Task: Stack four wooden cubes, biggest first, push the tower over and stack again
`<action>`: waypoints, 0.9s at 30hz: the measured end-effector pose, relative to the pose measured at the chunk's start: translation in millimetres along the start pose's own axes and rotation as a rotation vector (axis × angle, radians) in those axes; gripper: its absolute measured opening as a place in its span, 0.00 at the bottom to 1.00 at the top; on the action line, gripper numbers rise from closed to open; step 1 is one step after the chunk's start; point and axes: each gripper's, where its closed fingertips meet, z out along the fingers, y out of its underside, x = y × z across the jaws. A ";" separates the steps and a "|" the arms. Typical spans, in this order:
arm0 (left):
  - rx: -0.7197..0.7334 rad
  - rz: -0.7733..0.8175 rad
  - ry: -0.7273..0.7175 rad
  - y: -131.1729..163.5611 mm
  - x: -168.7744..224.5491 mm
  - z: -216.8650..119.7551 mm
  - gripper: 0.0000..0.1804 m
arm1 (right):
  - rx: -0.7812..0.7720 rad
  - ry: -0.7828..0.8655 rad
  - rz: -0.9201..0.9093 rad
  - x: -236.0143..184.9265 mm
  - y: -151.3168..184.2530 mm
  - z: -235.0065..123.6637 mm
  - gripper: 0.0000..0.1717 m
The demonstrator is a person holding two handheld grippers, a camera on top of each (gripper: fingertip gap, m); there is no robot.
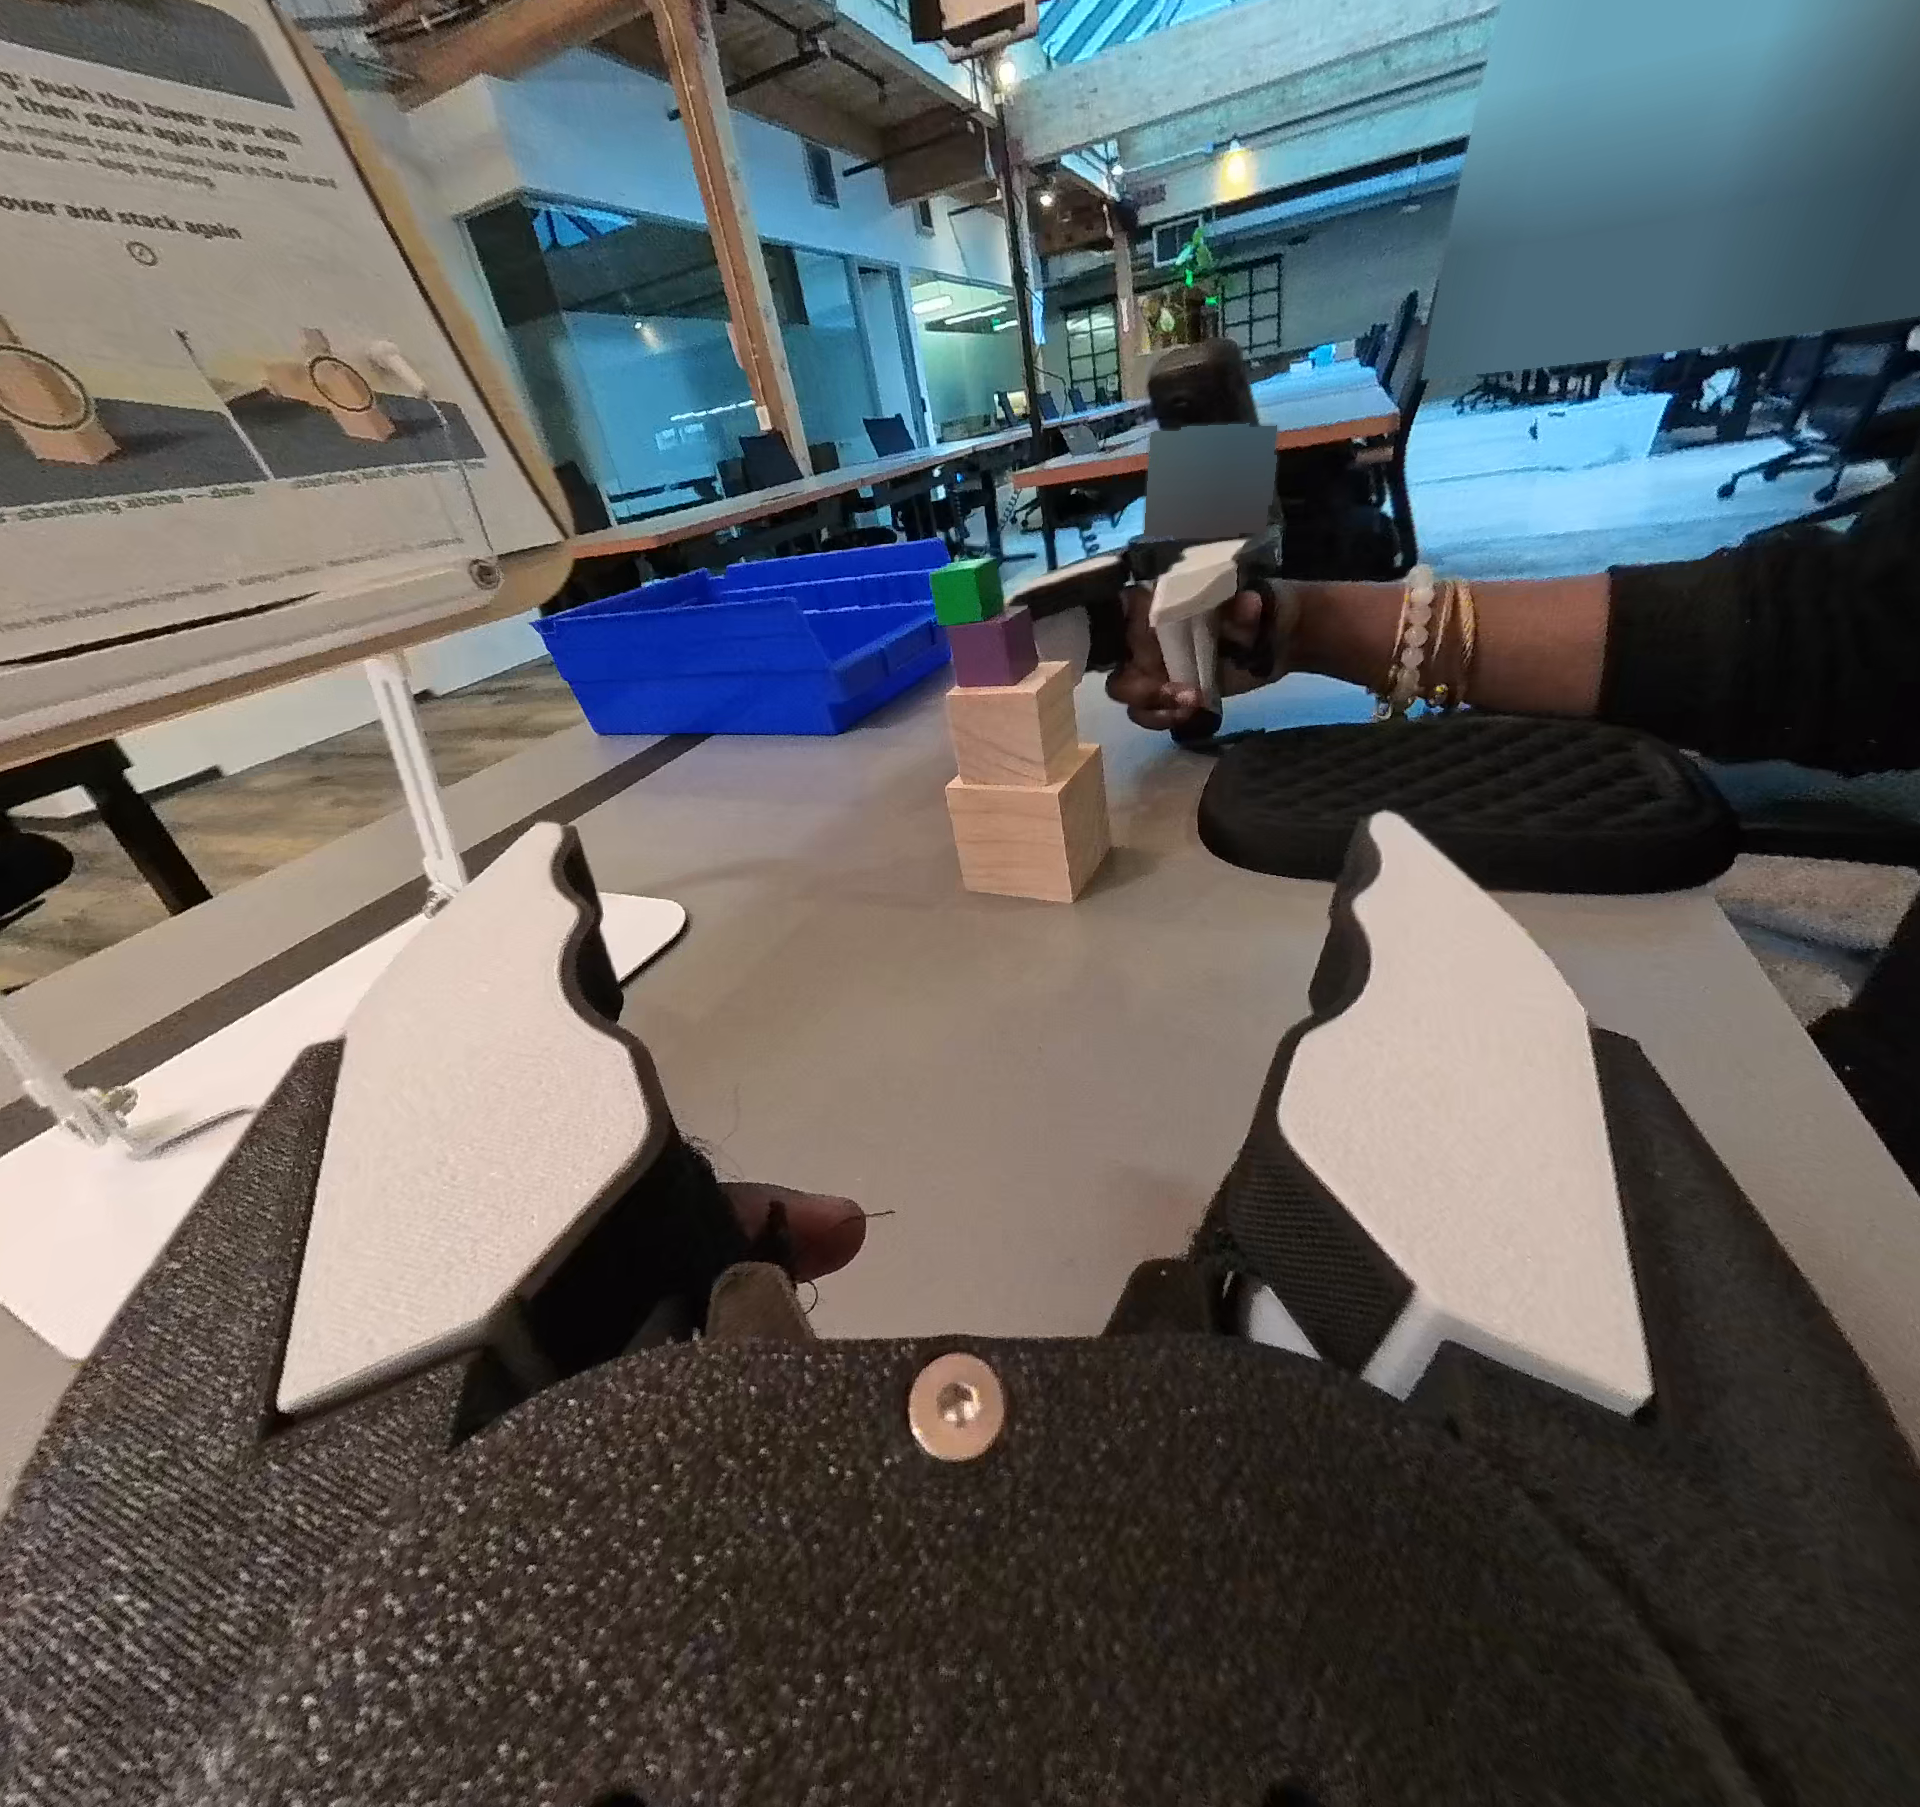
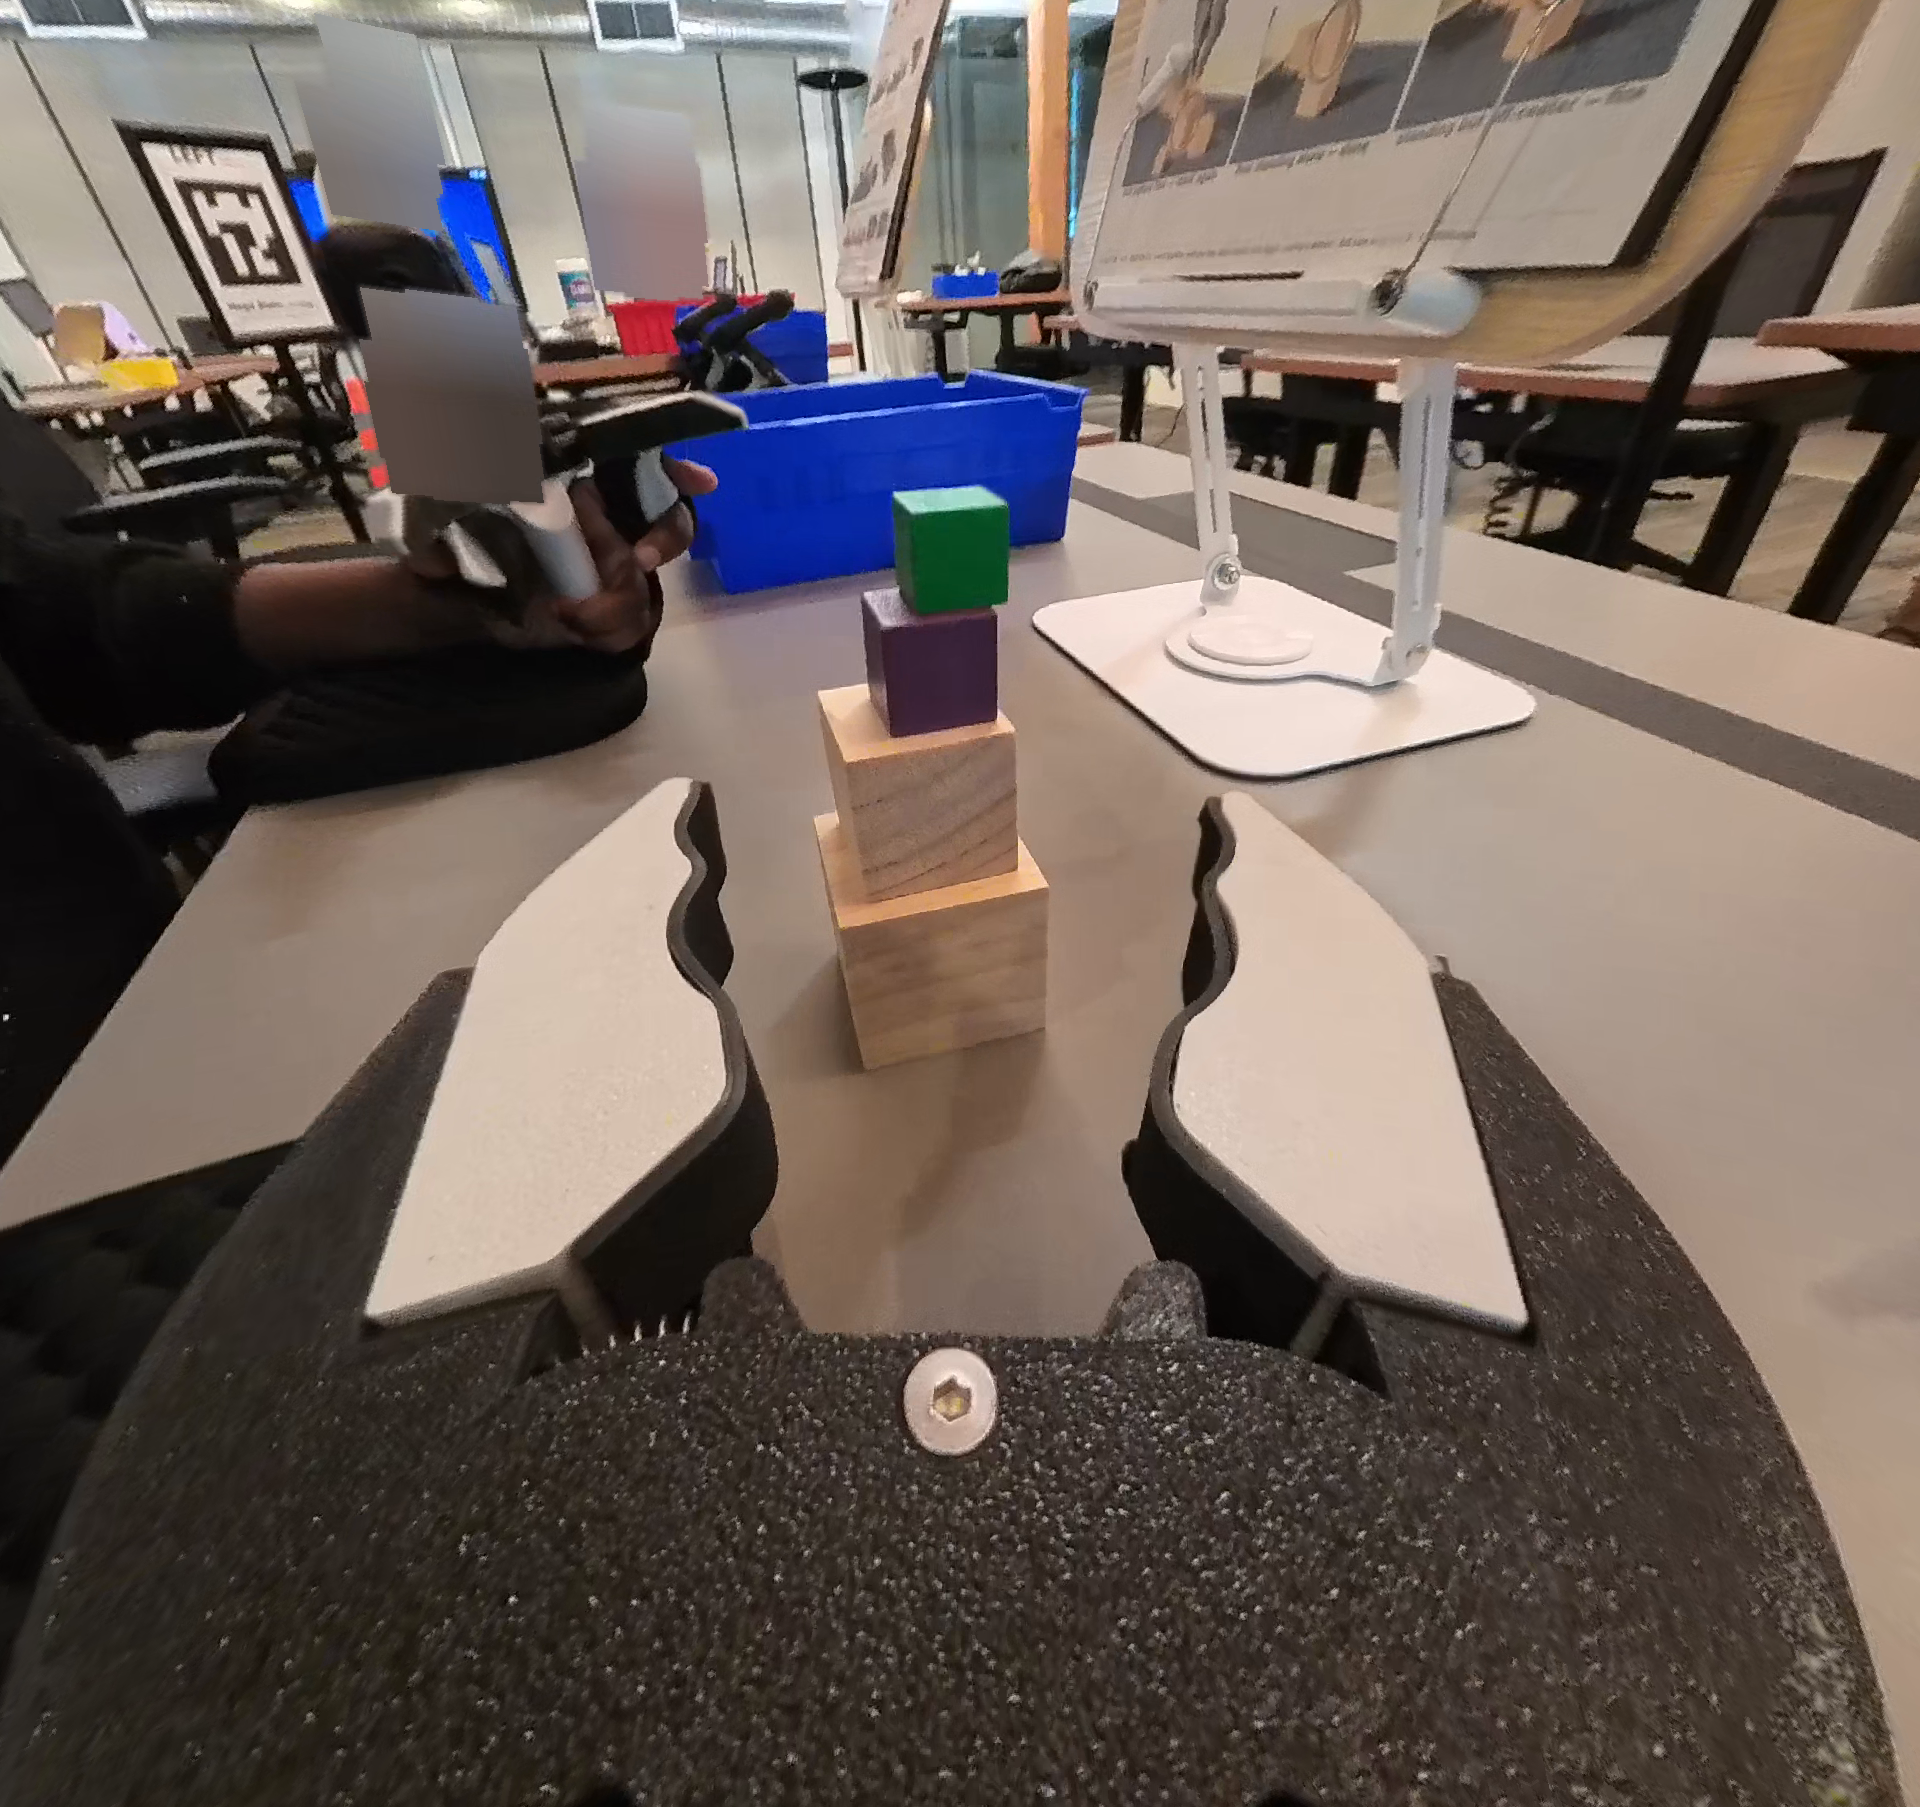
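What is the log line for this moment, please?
left gripper: open, empty | right gripper: open, empty | tower: four cubes, standing | bin: behind

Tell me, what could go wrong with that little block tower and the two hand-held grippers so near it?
1. The tower looks shaky: the green cube overhangs the purple cube, and the wooden blocks are offset, so a light nudge might topple it.
2. The right hand-held gripper, open and empty, points straight at the tower; pushing forward could knock the base.
3. The left hand-held gripper is also open; falling cubes might roll off the table.
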 end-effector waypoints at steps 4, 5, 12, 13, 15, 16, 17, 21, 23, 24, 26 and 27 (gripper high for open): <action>-0.006 0.010 0.004 0.7 1.4 0.3 0.72 | 0.023 0.059 -0.008 3.0 -12.0 -11.4 0.35; -0.009 0.012 0.006 1.2 1.8 0.6 0.72 | 0.013 0.084 -0.025 4.7 -14.7 -15.0 0.28; -0.005 0.003 0.004 0.6 0.8 -0.3 0.71 | -0.203 0.035 -0.150 -8.6 -21.4 -30.7 0.00; -0.005 0.002 0.005 0.6 0.9 -0.2 0.71 | -0.247 0.024 -0.164 -9.6 -19.9 -31.3 0.00; -0.006 -0.001 0.006 0.9 0.8 -0.2 0.71 | -0.334 0.004 -0.187 -10.0 -17.1 -31.7 0.00; -0.005 -0.003 0.006 0.8 0.6 -0.3 0.71 | -0.373 -0.006 -0.197 -9.6 -15.8 -31.7 0.00; -0.004 -0.006 0.003 0.6 0.0 -0.5 0.71 | -0.410 -0.014 -0.205 -8.4 -14.1 -31.4 0.00; 0.000 -0.021 -0.006 0.3 -2.5 -1.0 0.71 | -0.539 -0.041 -0.237 0.3 -1.9 -24.6 0.00; -0.003 -0.027 -0.007 0.9 -3.1 -0.6 0.71 | -0.591 -0.071 -0.242 1.3 7.0 -17.0 0.00; -0.005 -0.030 -0.006 1.3 -3.2 -0.5 0.71 | -0.614 -0.085 -0.249 1.2 11.7 -12.8 0.00; -0.006 -0.031 -0.006 1.5 -3.6 -0.4 0.71 | -0.649 -0.108 -0.262 0.7 20.1 -4.0 0.00; -0.005 -0.030 -0.007 1.2 -3.5 -0.5 0.71 | -0.656 -0.117 -0.267 0.4 22.8 0.9 0.00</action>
